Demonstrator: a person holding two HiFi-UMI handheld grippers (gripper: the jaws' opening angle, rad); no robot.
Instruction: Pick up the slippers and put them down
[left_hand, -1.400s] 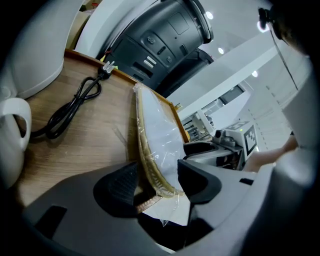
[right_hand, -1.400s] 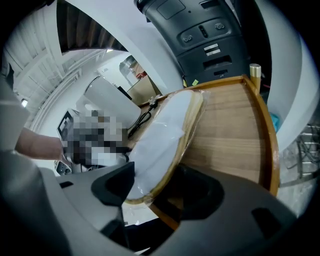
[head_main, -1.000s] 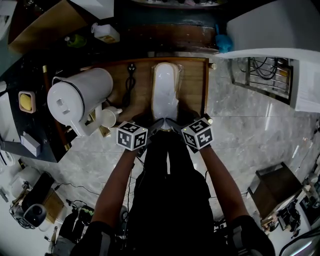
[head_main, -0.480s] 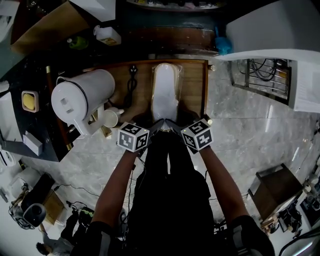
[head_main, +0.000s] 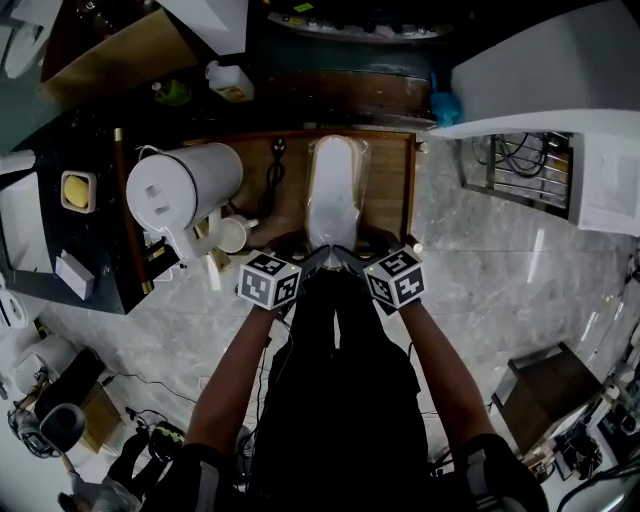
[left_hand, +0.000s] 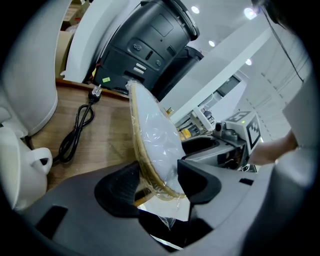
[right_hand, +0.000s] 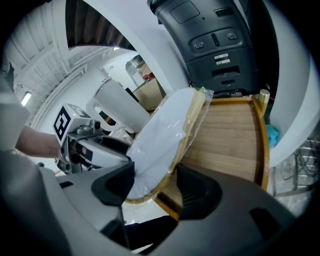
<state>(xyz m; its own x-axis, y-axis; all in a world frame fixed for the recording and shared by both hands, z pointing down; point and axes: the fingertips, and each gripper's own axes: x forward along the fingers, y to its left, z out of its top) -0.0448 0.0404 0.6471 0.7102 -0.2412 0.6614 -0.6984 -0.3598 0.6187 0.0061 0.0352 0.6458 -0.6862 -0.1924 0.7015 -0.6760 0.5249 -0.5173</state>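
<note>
A pair of white slippers (head_main: 333, 190) with tan sole edges, wrapped in clear plastic, lies lengthwise over the wooden tabletop (head_main: 385, 185). Both grippers hold its near end from opposite sides. My left gripper (head_main: 312, 259) is shut on the slippers (left_hand: 152, 132), the heel edge caught between its dark pads (left_hand: 120, 186). My right gripper (head_main: 351, 259) is shut on the same heel of the slippers (right_hand: 162, 135), from the other side. The near end is tilted up off the wood. Each gripper shows in the other's view, the right gripper (left_hand: 235, 135) and the left gripper (right_hand: 85, 145).
A tall white appliance (head_main: 185, 195) and a white cup (head_main: 233, 235) stand to the left of the slippers. A black power cord (head_main: 272, 165) lies on the wood. A raised wooden rim (right_hand: 260, 145) borders the top on the right. A dark machine (left_hand: 150, 40) rises behind. Marble floor (head_main: 500, 270) lies to the right.
Both grippers have risen a little together with the slippers' near end. The head view has shifted, so the table sits slightly lower and further right in the picture.
</note>
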